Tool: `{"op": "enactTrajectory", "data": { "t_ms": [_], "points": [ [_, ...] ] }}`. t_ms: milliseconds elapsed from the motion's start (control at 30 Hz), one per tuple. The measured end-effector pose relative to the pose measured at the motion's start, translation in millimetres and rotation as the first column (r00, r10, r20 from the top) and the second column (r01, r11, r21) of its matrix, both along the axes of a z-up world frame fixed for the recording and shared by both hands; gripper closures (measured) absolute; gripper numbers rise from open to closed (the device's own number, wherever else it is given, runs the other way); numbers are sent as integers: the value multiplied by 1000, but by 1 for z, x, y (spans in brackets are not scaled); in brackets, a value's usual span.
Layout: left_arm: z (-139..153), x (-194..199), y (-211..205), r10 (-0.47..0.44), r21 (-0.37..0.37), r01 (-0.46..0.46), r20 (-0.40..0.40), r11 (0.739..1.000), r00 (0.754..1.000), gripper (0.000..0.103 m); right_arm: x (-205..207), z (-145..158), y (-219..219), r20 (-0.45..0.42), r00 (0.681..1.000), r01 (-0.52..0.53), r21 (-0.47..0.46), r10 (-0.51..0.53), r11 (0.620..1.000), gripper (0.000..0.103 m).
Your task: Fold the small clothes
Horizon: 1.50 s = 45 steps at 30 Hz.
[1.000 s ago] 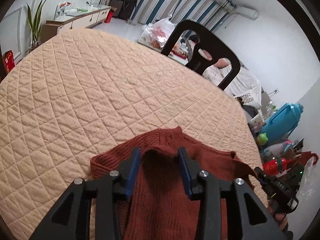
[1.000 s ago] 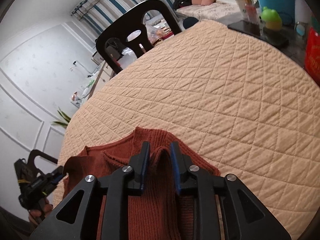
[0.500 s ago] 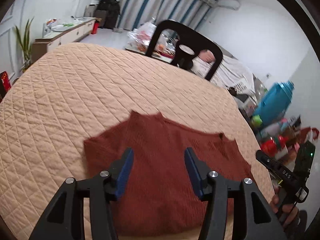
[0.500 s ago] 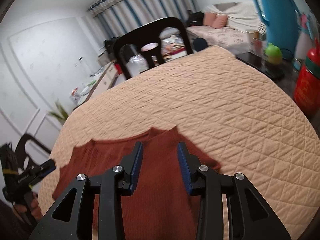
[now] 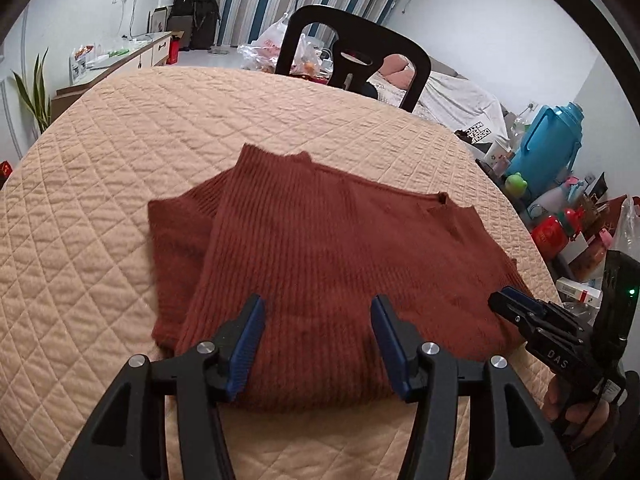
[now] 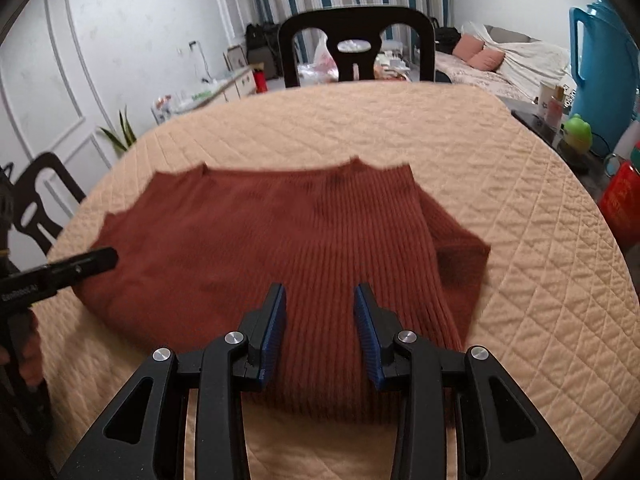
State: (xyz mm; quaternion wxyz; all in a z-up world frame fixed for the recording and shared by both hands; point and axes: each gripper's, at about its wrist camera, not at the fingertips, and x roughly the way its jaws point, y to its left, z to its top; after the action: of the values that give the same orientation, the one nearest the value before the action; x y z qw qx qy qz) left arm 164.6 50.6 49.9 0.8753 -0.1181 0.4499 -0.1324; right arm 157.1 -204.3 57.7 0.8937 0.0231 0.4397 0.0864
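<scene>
A rust-red ribbed knit sweater [image 5: 320, 248] lies folded flat on the peach quilted table cover [image 5: 120, 132]; it also shows in the right wrist view [image 6: 280, 232]. My left gripper [image 5: 318, 320] is open and empty, above the sweater's near edge. My right gripper [image 6: 320, 312] is open and empty, also above the near edge. In the left wrist view the right gripper [image 5: 516, 304] shows at the sweater's right side. In the right wrist view the left gripper [image 6: 96, 260] shows at its left side.
A black chair [image 5: 356, 60] stands at the table's far edge, also in the right wrist view [image 6: 356, 48]. A blue thermos jug [image 5: 548, 144], a green toy [image 5: 516, 182] and red containers [image 5: 550, 234] crowd the right side. A second black chair [image 6: 36, 204] is at the left.
Both grippers let go of the sweater's folded edge, opened wide and pulled back toward the near side. The sweater now lies flat in its folded shape.
</scene>
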Motion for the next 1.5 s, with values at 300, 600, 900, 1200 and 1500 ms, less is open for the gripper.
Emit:
{"op": "enactTrajectory", "data": {
  "t_ms": [300, 600, 900, 1200, 1500],
  "points": [
    [-3, -9, 12, 1, 5, -1, -9, 1000, 1000, 45, -10, 0, -3, 7, 1000, 30, -79, -29, 996, 67],
    [23, -19, 41, 31, 1, -31, 45, 1000, 998, 45, -35, 31, 35, 118, 989, -82, -70, 90, 994, 54],
    [32, -10, 90, 69, -49, -67, 45, 997, 997, 38, -49, 32, 110, 168, 932, -311, -82, 320, 947, 50],
    [20, 7, 106, 22, -94, -23, -11, 995, 1000, 33, -51, 16, 172, 152, 862, -476, -86, 484, 875, 42],
    [9, 24, 110, -5, -113, 0, -44, 994, 999, 33, -46, -4, 221, 111, 809, -554, -186, 578, 811, 41]
  ]
}}
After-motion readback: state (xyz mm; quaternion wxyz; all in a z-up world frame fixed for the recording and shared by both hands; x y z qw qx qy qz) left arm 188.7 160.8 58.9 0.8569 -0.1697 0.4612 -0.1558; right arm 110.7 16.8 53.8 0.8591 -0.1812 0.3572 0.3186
